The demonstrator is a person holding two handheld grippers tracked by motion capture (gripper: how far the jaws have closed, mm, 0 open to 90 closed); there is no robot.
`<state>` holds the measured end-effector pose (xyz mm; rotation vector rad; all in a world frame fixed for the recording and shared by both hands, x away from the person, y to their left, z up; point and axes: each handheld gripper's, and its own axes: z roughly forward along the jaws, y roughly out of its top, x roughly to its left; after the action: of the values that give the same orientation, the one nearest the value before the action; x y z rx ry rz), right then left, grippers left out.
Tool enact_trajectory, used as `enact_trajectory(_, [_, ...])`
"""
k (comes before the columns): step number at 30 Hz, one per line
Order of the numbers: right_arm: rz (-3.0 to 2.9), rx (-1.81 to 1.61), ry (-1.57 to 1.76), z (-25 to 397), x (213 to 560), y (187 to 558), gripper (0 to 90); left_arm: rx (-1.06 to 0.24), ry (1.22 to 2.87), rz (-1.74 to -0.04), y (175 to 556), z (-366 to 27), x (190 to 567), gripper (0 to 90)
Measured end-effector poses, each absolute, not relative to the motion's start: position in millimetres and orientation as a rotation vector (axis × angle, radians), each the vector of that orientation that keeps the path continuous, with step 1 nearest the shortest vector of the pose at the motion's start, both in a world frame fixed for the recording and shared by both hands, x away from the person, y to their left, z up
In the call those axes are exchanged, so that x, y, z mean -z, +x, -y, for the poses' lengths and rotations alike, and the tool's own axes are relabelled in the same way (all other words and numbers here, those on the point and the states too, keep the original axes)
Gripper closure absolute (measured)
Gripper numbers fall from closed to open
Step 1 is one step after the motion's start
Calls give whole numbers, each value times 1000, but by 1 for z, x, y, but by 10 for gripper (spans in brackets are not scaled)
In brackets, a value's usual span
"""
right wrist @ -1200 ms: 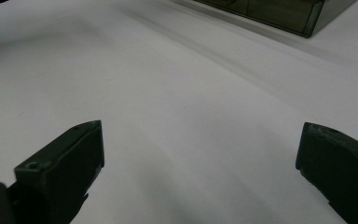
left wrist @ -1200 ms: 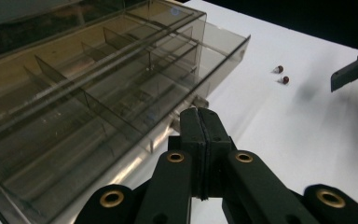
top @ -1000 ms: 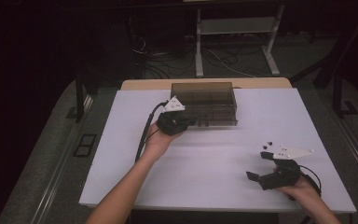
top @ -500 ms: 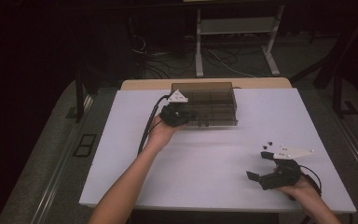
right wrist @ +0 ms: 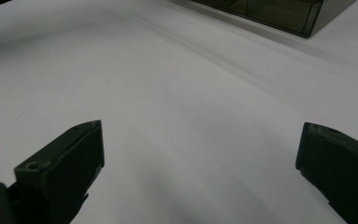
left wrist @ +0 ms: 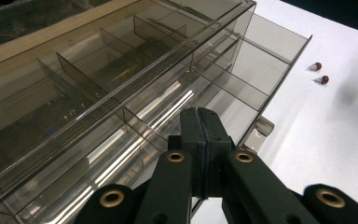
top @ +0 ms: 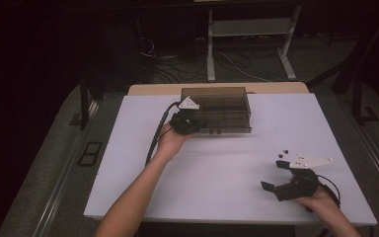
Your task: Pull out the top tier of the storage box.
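Observation:
A smoky transparent compartment box point(top: 223, 106) with its lid down stands at the back middle of the white table point(top: 227, 168). My left gripper point(top: 196, 123) is shut, its tips against the box's front-left edge. In the left gripper view the jaws point(left wrist: 198, 119) press together with nothing seen between them, over the box's dividers point(left wrist: 121, 70). My right gripper point(top: 273, 176) rests open near the table's front right, pointing left; its fingers point(right wrist: 70, 158) stand wide apart above bare tabletop, with the box point(right wrist: 279, 11) far off.
Two small dark red pieces point(left wrist: 320, 73) lie on the table beyond the box's end, near the right gripper's plate point(top: 303, 160). A clear latch point(left wrist: 262, 128) sticks out of the box front. Cables and a metal stand point(top: 246, 39) sit on the dark floor behind.
My left gripper has moved away from me and slightly right, up to the box's front-left edge. The right gripper has stayed where it was.

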<state>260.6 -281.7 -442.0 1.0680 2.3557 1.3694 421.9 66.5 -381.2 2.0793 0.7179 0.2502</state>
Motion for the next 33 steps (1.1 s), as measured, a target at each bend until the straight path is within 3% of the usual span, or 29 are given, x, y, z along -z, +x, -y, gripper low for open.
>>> enact_trajectory(33, [-2358,-1366,1066,281,442,261,5,-219,2080,-694,407,-69,384,893])
